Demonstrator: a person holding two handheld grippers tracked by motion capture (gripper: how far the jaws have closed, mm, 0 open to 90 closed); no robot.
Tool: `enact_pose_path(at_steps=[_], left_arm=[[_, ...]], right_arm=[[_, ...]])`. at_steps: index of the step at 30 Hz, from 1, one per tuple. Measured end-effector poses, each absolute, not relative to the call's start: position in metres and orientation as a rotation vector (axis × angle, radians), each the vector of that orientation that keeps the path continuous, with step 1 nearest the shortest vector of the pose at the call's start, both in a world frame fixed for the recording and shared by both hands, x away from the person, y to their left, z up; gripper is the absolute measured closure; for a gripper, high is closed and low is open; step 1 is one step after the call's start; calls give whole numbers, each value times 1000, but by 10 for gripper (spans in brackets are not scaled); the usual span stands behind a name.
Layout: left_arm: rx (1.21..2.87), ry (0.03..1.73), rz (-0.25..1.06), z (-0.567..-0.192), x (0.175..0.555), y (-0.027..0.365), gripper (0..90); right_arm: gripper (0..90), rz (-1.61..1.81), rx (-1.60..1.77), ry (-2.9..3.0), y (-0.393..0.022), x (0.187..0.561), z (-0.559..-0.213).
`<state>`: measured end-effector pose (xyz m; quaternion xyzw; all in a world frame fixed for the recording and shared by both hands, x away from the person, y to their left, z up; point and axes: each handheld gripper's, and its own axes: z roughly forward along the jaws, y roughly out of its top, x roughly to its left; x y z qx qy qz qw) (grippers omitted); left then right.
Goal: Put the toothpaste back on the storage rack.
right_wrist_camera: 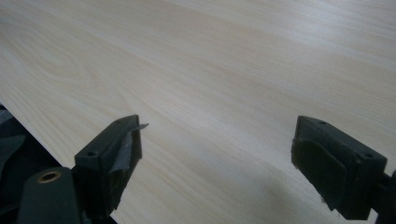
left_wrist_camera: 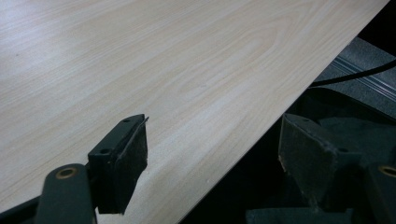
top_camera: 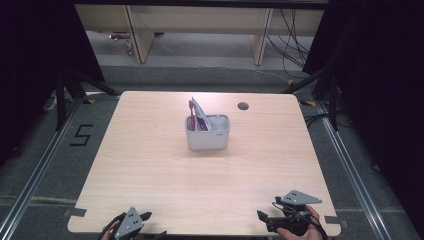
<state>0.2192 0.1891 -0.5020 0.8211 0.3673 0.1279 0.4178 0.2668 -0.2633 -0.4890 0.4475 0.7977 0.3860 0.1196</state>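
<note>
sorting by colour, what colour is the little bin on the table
Light grey; the bin shows best in the high view, holding a pink and white packet.

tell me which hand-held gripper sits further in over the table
The right hand-held gripper: its jaws lie over the wooden table near the front right corner, while the left hand-held gripper hangs at the front edge, one jaw past it.

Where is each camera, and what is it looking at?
High view: above the near side, looking down on the table and grey caddy; both hands and claws show, left claw, right claw.
Left gripper view: rides the left claw, facing the table's edge; open jaws.
Right gripper view: rides the right claw, facing bare tabletop; open jaws.
Shared: the pale wood table.
</note>
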Motion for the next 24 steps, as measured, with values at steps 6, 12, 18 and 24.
enact_pose_path(at_steps=[6,12,18,24], left_arm=[[2076,910,324,-502,219,190,236],[2081,910,328,-502,219,191,236],[2078,915,327,-502,219,190,236],[2078,909,324,-502,219,190,236]], right_arm=[[165,1092,1323,2348,-263,263,-490],[164,1070,1301,2366,-263,262,-492],[164,1063,1312,2363,-263,259,-495],[164,1058,1270,2372,-264,260,-497]])
